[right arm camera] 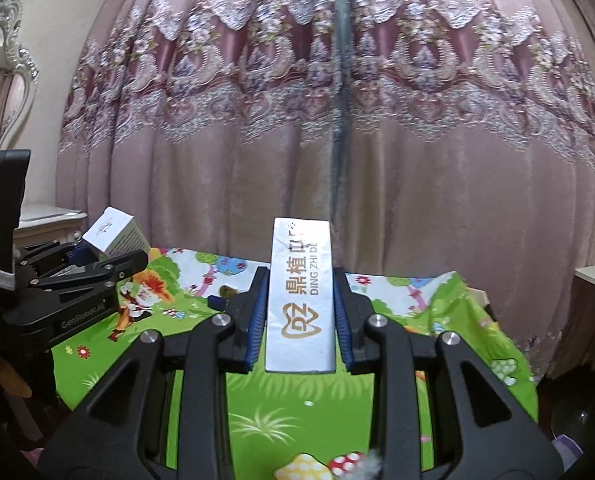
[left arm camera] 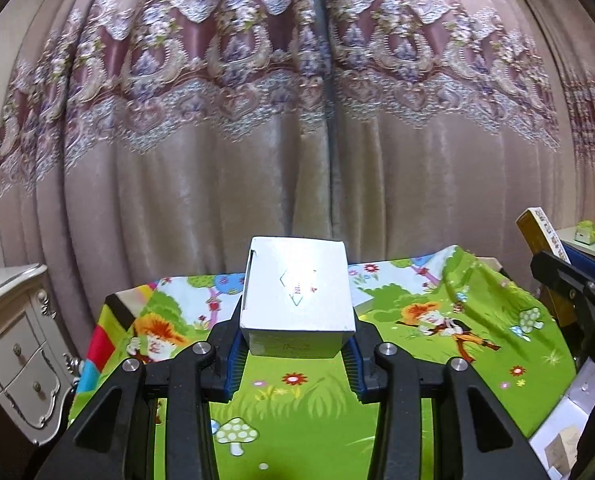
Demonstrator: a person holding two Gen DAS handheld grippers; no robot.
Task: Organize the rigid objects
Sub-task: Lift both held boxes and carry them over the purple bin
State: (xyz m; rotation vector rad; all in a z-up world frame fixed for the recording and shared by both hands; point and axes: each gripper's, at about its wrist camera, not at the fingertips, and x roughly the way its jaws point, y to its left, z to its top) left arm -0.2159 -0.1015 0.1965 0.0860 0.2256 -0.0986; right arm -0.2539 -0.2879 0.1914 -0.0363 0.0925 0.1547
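Note:
My left gripper [left arm camera: 296, 322] is shut on a squat white box [left arm camera: 297, 292] with a faint diamond logo, held in the air above the cartoon-print tablecloth [left arm camera: 297, 400]. The same white box [right arm camera: 111, 234] and left gripper [right arm camera: 109, 256] show at the left of the right wrist view. My right gripper [right arm camera: 300, 312] is shut on a long narrow white box [right arm camera: 300, 296] with a gold logo and printed lettering, also lifted over the tablecloth [right arm camera: 297, 404]. That long box [left arm camera: 545, 236] pokes up at the right edge of the left wrist view.
Patterned pink curtains [left arm camera: 297, 120] hang right behind the table. A white ornate bedside cabinet [left arm camera: 13, 340] stands to the left. A small dark item and a coin-like piece [right arm camera: 227, 292] lie on the cloth. More white boxes [left arm camera: 565, 432] lie at lower right.

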